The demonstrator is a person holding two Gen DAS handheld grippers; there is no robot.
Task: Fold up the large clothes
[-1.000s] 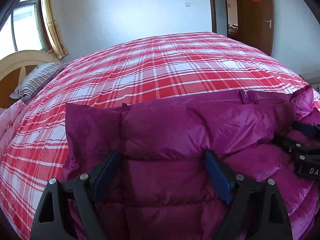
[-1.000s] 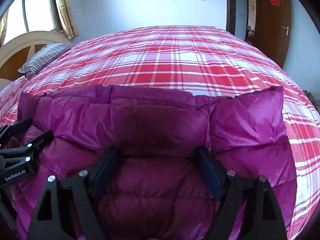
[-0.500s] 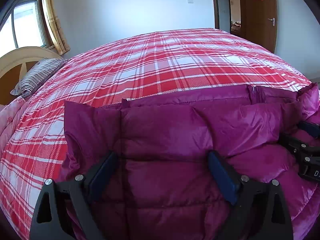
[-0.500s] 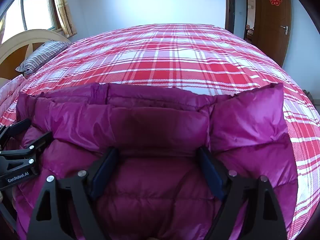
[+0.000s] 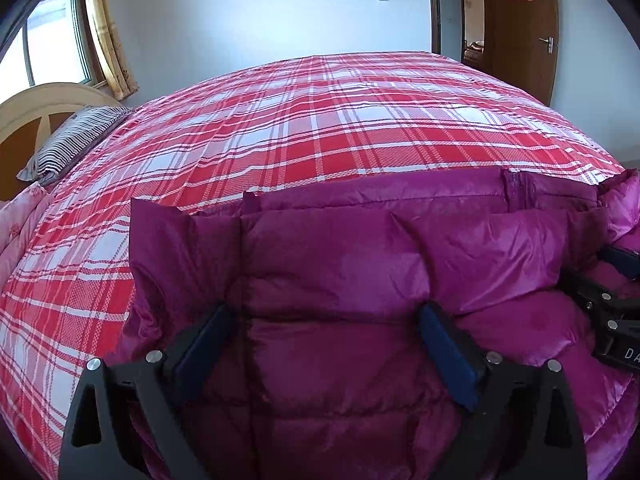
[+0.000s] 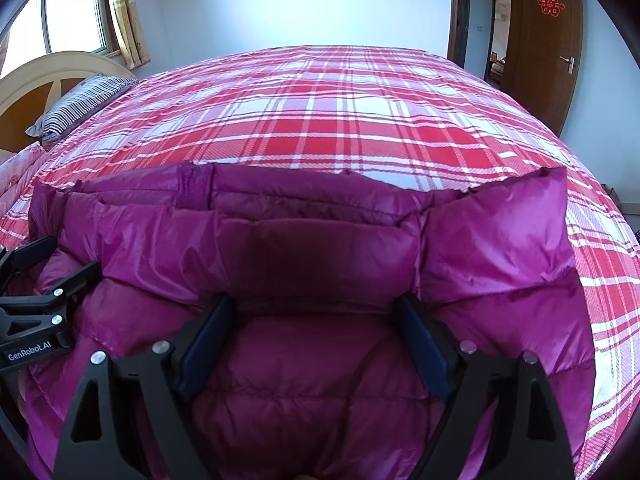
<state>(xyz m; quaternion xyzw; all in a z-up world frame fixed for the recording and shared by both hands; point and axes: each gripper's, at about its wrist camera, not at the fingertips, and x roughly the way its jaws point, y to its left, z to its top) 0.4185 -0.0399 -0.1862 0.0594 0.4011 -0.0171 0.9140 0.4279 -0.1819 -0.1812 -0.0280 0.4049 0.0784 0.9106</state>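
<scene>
Bedroom: white walls, a wooden door [image 5: 520,32] at 1 o'clock, a window [image 5: 52,48] at 10 o'clock. Bed with red plaid cover [image 5: 320,128] fills both views; a striped pillow [image 5: 72,140] lies by the headboard [image 5: 44,108] at 9 o'clock.

Magenta down jacket [image 5: 360,264] lies on the near part of the bed, at 6 o'clock in both views, puffy and partly doubled over itself. Its zipper end [image 5: 516,188] shows along the far edge.

Left claw [image 5: 324,344]: released, its jaws have just been opening, spread wide with quilted fabric between them but, as far as I can tell, not pinched. Right claw [image 6: 316,340]: also released, jaws astride a padded panel, and its pads seem not to bite. Each claw appears at the edge of the other's view.

Orientation: long axis runs roughly 9 to 3 o'clock across the bed; the far hem-like edge faces 12 o'clock. Which end is the collar I cannot tell.

Judgement on the step: a fold seems just laid down and let go. Doing it well likely means pressing trapped air out before the next fold, keeping edges square, and gripping both layers near the corners, since slick shell fabric tends to slide and spring back.
</scene>
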